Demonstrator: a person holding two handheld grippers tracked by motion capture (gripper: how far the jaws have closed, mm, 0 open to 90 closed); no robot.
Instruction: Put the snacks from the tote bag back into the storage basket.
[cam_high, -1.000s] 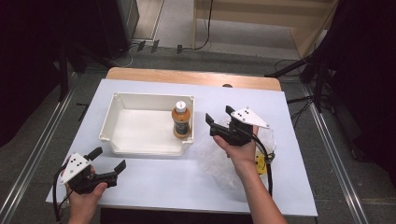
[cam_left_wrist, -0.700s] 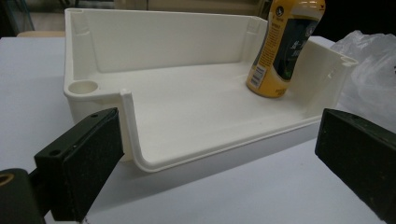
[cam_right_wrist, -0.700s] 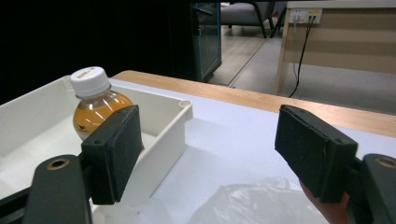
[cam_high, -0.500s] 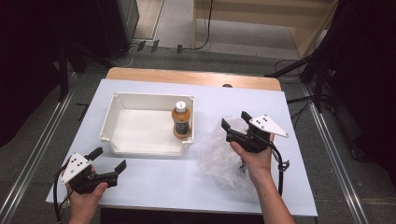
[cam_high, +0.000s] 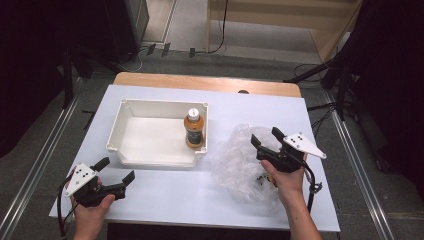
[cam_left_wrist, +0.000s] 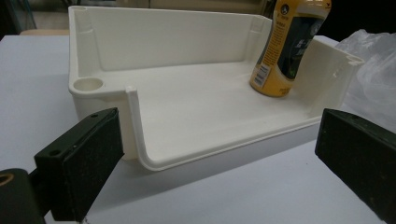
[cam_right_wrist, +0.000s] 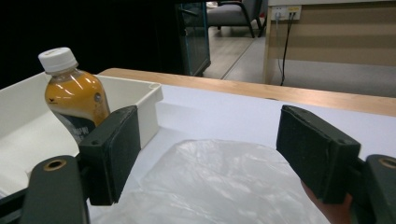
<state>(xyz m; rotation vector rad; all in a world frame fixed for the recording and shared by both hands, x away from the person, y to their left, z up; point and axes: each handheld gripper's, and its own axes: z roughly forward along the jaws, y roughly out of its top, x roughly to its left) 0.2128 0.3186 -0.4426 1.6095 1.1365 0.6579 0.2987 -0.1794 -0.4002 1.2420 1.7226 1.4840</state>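
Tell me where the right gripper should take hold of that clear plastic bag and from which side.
Best guess: pinch a raised crumpled fold of the plastic bag near its top, coming down from above. It lies slack on the table, so there is no firm edge. The right gripper hovers open over it.

You work at a white-topped table (cam_high: 150, 200) with a wooden far edge (cam_high: 205, 82), grey floor (cam_high: 250, 55) and light wooden cabinet (cam_high: 280, 20) beyond.
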